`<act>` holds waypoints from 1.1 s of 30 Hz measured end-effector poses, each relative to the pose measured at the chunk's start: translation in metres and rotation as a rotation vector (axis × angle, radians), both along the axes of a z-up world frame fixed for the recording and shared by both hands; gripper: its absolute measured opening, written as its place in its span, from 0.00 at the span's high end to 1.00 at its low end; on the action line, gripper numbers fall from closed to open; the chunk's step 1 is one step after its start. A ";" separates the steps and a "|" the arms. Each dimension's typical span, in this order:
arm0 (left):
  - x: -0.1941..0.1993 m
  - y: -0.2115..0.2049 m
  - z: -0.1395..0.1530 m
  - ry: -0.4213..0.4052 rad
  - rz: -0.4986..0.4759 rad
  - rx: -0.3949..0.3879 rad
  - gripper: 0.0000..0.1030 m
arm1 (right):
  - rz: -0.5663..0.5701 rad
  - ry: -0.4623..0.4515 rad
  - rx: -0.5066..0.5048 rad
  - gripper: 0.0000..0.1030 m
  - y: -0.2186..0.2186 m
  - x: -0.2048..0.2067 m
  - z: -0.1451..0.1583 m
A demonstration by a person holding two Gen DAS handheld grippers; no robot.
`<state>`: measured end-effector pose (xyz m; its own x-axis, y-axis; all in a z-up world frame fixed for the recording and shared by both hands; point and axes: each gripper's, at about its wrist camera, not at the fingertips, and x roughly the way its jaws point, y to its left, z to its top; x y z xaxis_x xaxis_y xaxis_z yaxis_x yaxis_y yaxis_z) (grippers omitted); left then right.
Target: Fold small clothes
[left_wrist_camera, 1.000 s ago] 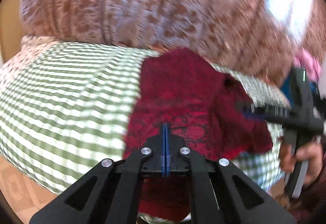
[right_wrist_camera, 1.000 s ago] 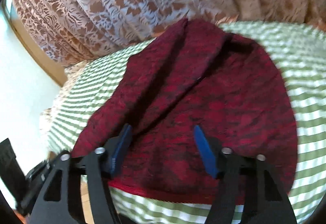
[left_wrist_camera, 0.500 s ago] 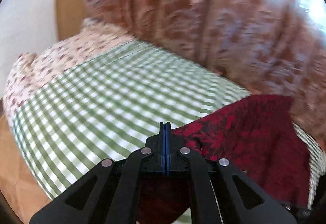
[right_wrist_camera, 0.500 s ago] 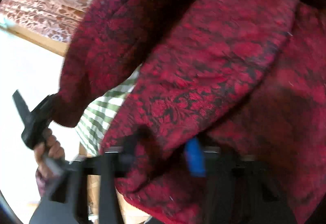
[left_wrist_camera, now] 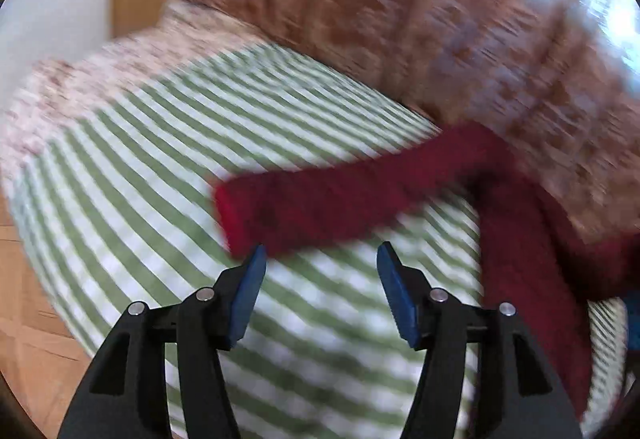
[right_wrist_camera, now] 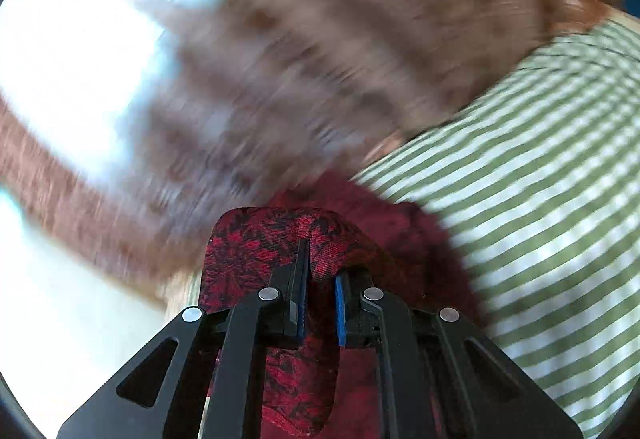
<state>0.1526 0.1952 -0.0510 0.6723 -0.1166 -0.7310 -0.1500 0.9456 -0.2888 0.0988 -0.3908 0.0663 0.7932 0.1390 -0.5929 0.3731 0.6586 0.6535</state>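
Observation:
A dark red patterned garment (left_wrist_camera: 360,195) lies stretched across the green-and-white checked cloth (left_wrist_camera: 160,159), blurred by motion. One end sits just ahead of my left gripper (left_wrist_camera: 322,251). Its jaws are opening, with nothing between the blue pads (left_wrist_camera: 248,291). In the right wrist view my right gripper (right_wrist_camera: 320,271) is shut on a bunched fold of the red garment (right_wrist_camera: 256,251), which humps over the fingertips and hangs down below them.
A brown patterned curtain (left_wrist_camera: 440,19) hangs behind the checked surface (right_wrist_camera: 540,199), with bright window light through it. A floral fabric (left_wrist_camera: 80,79) edges the far left side. Wooden floor (left_wrist_camera: 24,319) shows at the lower left.
The left gripper's jaws have parted and let go of the red garment, which now lies ahead of them. The right gripper has closed on a fold of it and swung away fast.

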 end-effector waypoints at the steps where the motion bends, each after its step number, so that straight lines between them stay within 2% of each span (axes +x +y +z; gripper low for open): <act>1: -0.007 -0.011 -0.005 0.012 -0.053 -0.041 0.42 | -0.047 0.012 0.000 0.80 -0.017 0.000 -0.005; 2: -0.012 -0.019 -0.009 0.021 -0.089 -0.067 0.41 | -0.096 0.023 0.005 0.57 -0.038 -0.001 -0.010; 4: -0.024 -0.039 -0.017 0.045 -0.176 -0.149 0.39 | -0.164 0.014 0.068 0.22 -0.072 -0.010 -0.023; 5: -0.030 -0.048 -0.020 0.058 -0.210 -0.188 0.38 | -0.206 0.007 0.096 0.14 -0.086 -0.015 -0.029; 8: -0.047 -0.074 -0.032 0.098 -0.290 -0.261 0.36 | -0.316 -0.001 0.122 0.10 -0.105 -0.038 -0.043; 11: -0.057 -0.090 -0.044 0.134 -0.324 -0.300 0.36 | -0.324 0.036 0.139 0.07 -0.106 -0.068 -0.058; 12: -0.059 -0.092 -0.048 0.145 -0.331 -0.317 0.36 | -0.312 0.061 0.126 0.07 -0.102 -0.075 -0.067; 14: -0.064 -0.099 -0.050 0.150 -0.341 -0.344 0.37 | -0.202 0.117 0.104 0.07 -0.079 -0.091 -0.083; 18: -0.066 -0.110 -0.048 0.142 -0.375 -0.346 0.42 | 0.004 0.216 0.108 0.09 -0.024 -0.109 -0.118; 20: -0.067 -0.118 -0.046 0.135 -0.398 -0.331 0.45 | 0.098 0.258 0.117 0.15 0.002 -0.113 -0.134; 22: -0.068 -0.126 -0.046 0.132 -0.413 -0.314 0.48 | 0.177 0.308 0.121 0.15 0.031 -0.115 -0.147; 24: -0.068 -0.135 -0.046 0.130 -0.431 -0.285 0.54 | 0.212 0.313 0.106 0.15 0.047 -0.119 -0.147; 25: -0.067 -0.141 -0.047 0.129 -0.433 -0.251 0.62 | 0.221 0.312 0.086 0.23 0.054 -0.118 -0.145; 26: -0.066 -0.146 -0.048 0.131 -0.440 -0.225 0.73 | 0.231 0.315 0.081 0.36 0.059 -0.119 -0.144; 27: -0.066 -0.150 -0.049 0.131 -0.446 -0.206 0.76 | 0.255 0.336 0.061 0.43 0.065 -0.116 -0.145; 28: -0.066 -0.151 -0.048 0.127 -0.443 -0.188 0.82 | 0.270 0.363 0.015 0.61 0.071 -0.115 -0.145; 29: -0.065 -0.150 -0.046 0.125 -0.444 -0.183 0.86 | 0.275 0.376 -0.015 0.69 0.074 -0.116 -0.146; 33: -0.069 -0.133 -0.023 0.074 -0.443 -0.170 0.90 | 0.311 0.354 -0.072 0.76 0.083 -0.117 -0.128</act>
<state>0.0834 0.0619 -0.0738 0.4778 -0.5027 -0.7204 0.2312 0.8631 -0.4490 -0.0182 -0.3075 -0.0620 0.4678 0.2863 -0.8362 0.3426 0.8133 0.4702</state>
